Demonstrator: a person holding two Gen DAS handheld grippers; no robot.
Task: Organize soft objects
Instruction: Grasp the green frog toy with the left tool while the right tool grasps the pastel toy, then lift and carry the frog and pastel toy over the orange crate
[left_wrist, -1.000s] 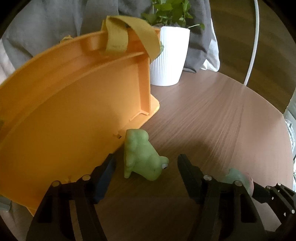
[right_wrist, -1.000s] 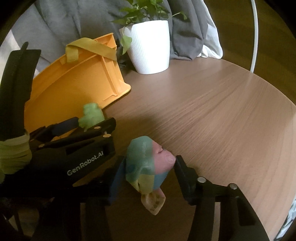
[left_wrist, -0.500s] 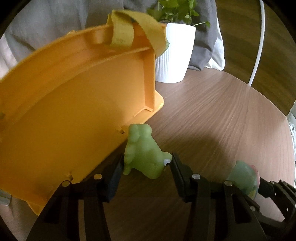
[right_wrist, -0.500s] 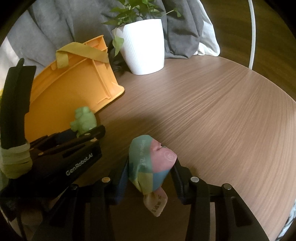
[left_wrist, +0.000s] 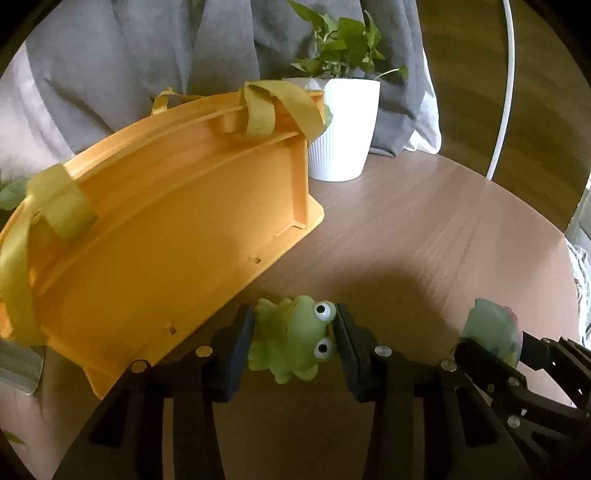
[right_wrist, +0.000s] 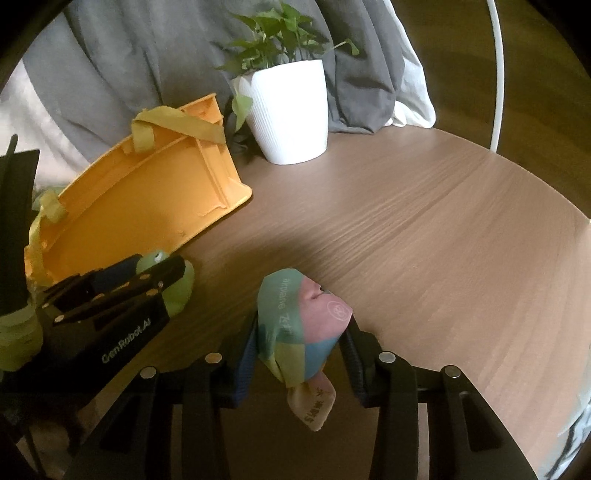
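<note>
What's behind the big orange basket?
Behind the orange basket hangs grey cloth, and a white plant pot stands just past its far right corner. The basket's wall hides its inside and whatever stands directly behind it.

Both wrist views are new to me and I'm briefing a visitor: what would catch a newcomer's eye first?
The big orange bin, tipped on its side at the left of the wooden table, dominates both views. Next comes the green frog toy, pinched between the left tool just in front of the bin. The right tool grips a pastel patchwork soft block, and a white potted plant stands behind.
</note>
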